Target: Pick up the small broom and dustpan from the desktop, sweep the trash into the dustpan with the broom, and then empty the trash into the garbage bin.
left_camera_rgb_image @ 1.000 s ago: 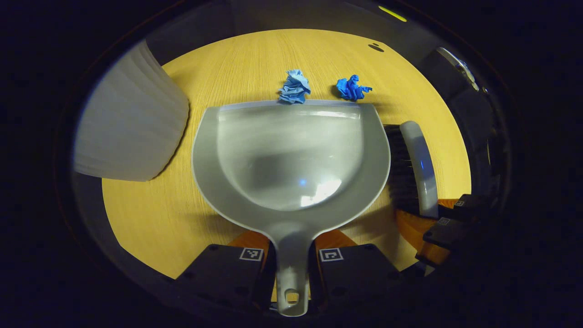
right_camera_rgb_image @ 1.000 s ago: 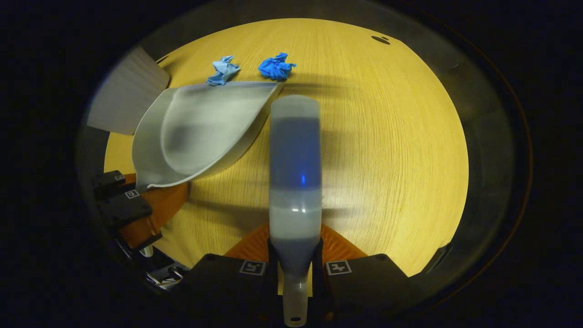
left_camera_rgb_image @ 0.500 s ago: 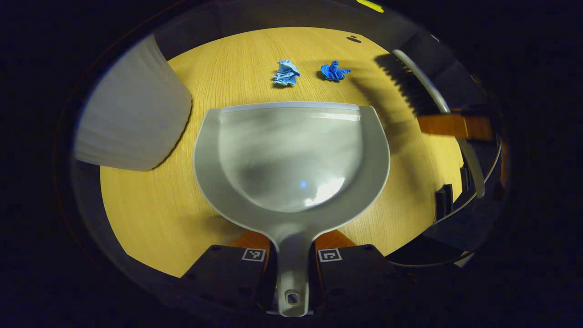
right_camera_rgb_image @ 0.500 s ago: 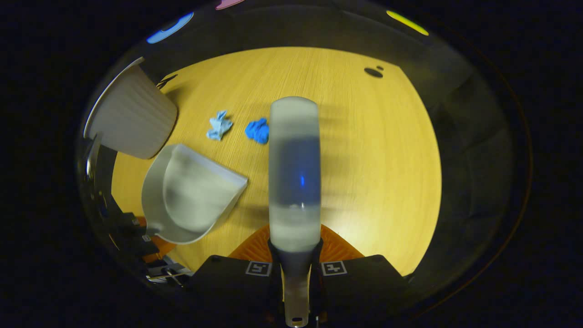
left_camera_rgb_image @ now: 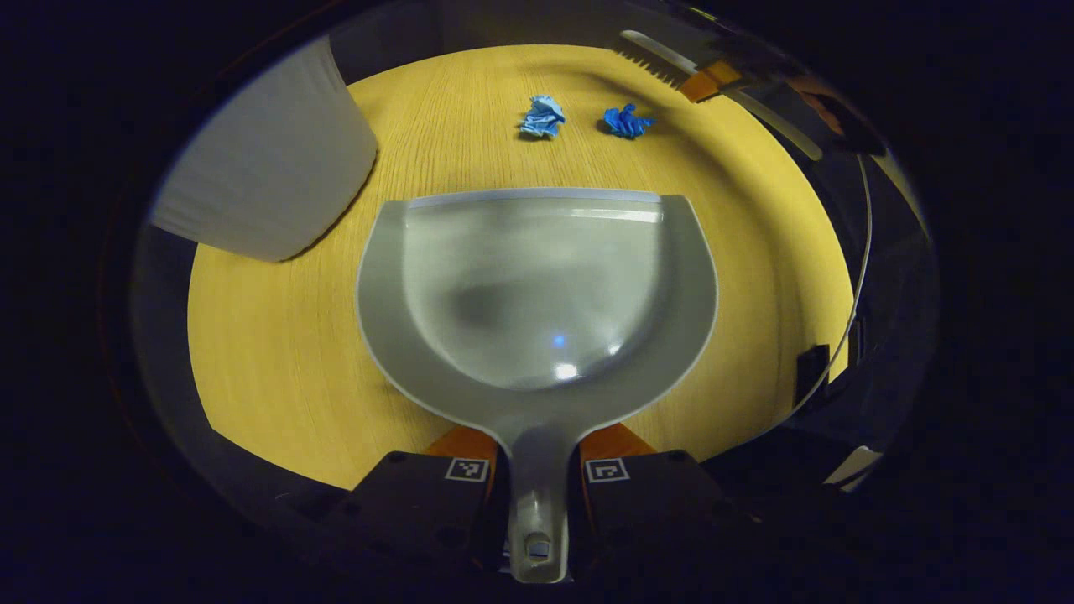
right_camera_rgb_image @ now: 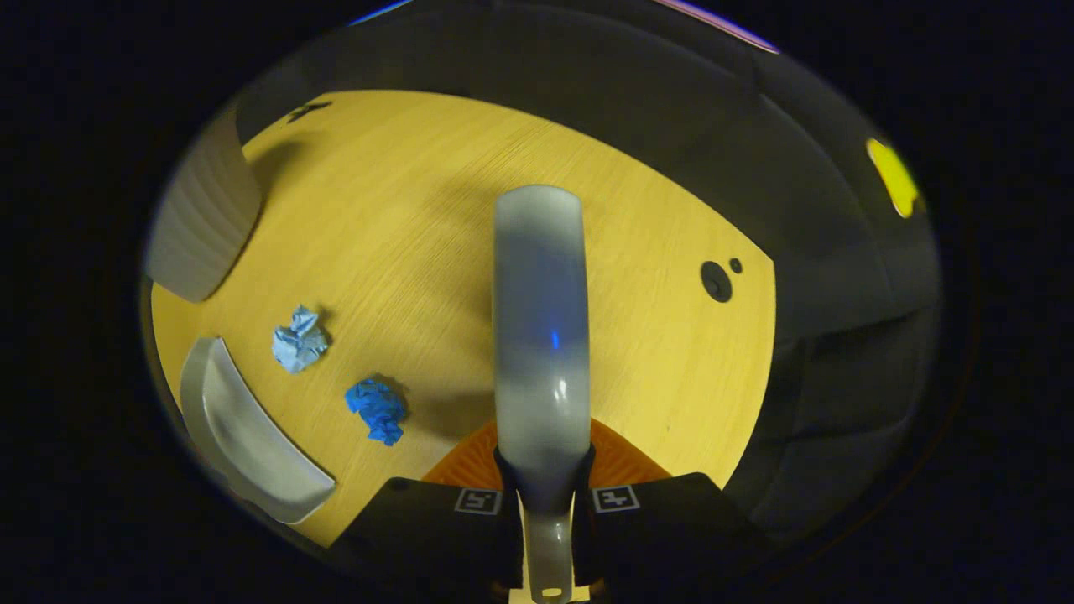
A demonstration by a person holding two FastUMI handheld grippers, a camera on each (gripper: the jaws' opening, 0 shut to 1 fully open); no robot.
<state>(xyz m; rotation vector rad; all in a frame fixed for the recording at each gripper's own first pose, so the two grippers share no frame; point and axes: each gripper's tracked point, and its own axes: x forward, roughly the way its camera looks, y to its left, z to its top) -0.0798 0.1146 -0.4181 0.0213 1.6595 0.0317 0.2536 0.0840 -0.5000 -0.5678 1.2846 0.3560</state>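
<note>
My left gripper (left_camera_rgb_image: 537, 478) is shut on the handle of the grey dustpan (left_camera_rgb_image: 537, 285), which lies flat on the wooden desktop (left_camera_rgb_image: 277, 352) with its lip facing two crumpled paper wads. The pale blue wad (left_camera_rgb_image: 542, 116) and the dark blue wad (left_camera_rgb_image: 626, 122) sit a short way beyond the lip. My right gripper (right_camera_rgb_image: 544, 503) is shut on the handle of the small grey broom (right_camera_rgb_image: 539, 327), held above the desktop. In the left gripper view the broom (left_camera_rgb_image: 671, 63) hangs past the wads at the far right. In the right gripper view, the pale wad (right_camera_rgb_image: 299, 339), the dark wad (right_camera_rgb_image: 377, 409) and the dustpan (right_camera_rgb_image: 243, 445) lie to the left.
A white ribbed garbage bin (left_camera_rgb_image: 268, 164) stands at the desktop's far left, also at the left rim of the right gripper view as the bin (right_camera_rgb_image: 201, 218). A small dark hole (right_camera_rgb_image: 716, 281) marks the desktop. A cable (left_camera_rgb_image: 860, 252) runs along the right edge.
The right gripper has carried the broom up and away from beside the dustpan to beyond the wads. The dustpan has drawn back a little from the wads.
</note>
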